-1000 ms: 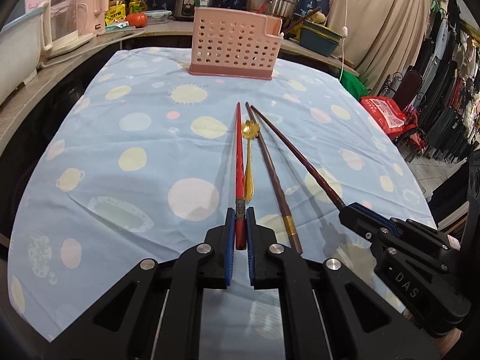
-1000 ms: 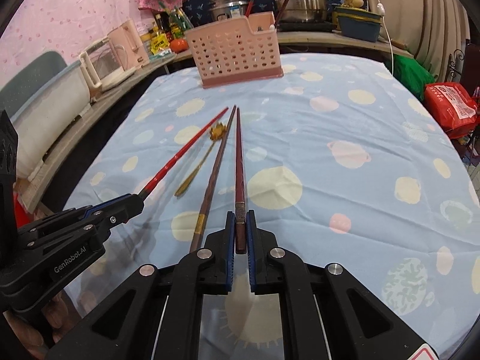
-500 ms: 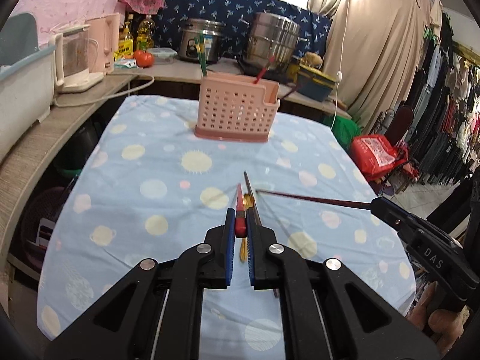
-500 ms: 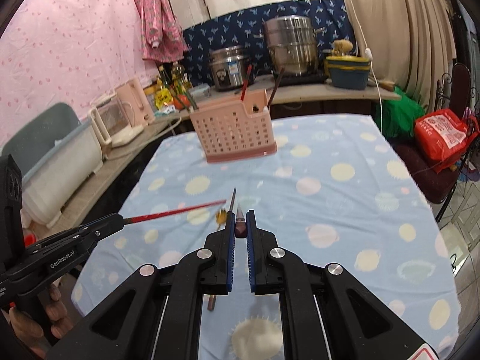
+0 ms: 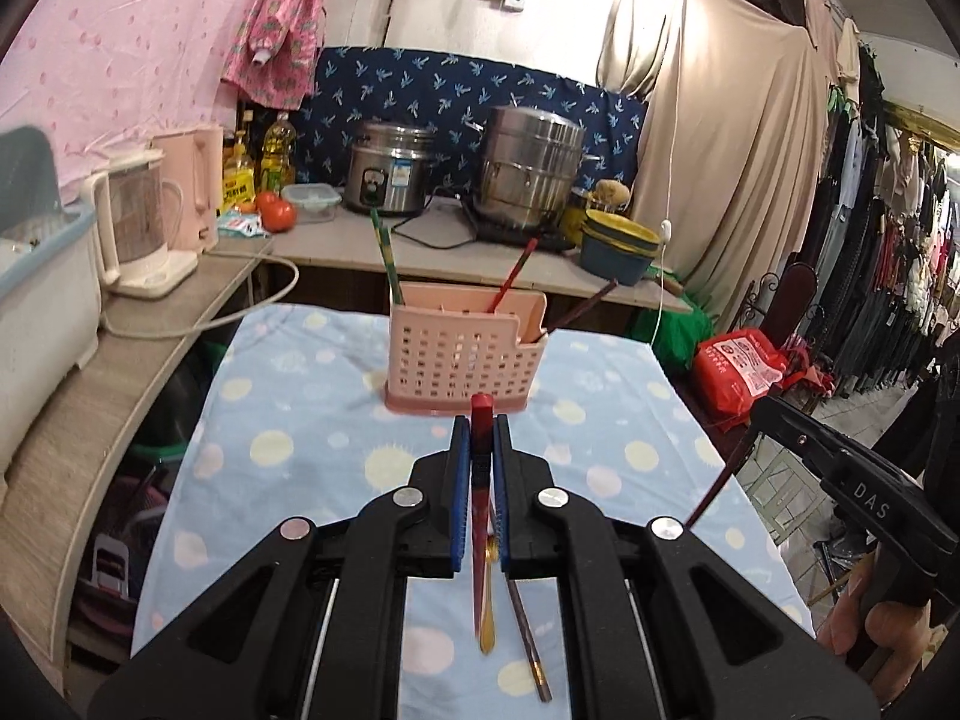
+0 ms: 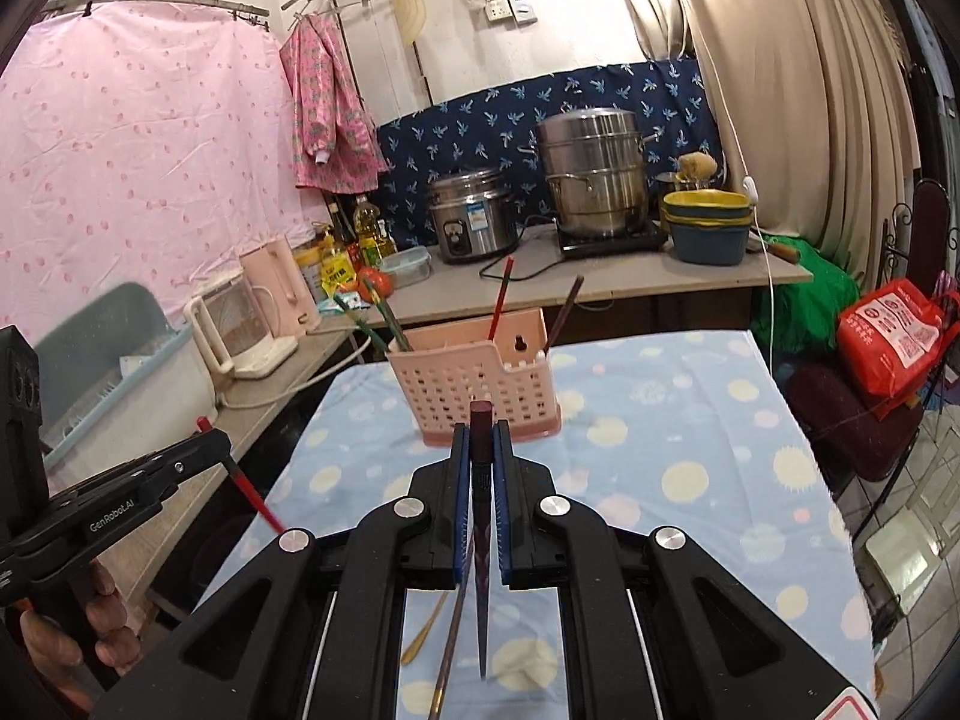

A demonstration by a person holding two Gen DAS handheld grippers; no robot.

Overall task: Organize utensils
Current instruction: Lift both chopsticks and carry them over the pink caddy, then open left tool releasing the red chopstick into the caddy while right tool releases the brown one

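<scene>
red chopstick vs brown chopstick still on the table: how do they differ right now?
The red chopstick hangs tip-down, clamped in the left gripper; the brown chopstick lies flat on the tablecloth. One is bright red, the other dark brown with a gold band. Both are long and slender.

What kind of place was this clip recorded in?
Probably a home kitchen corner beside a clothing stall: a rice cooker and steamer pot sit on a counter, cooking oil bottles nearby, and racks of hanging clothes line one side.
</scene>
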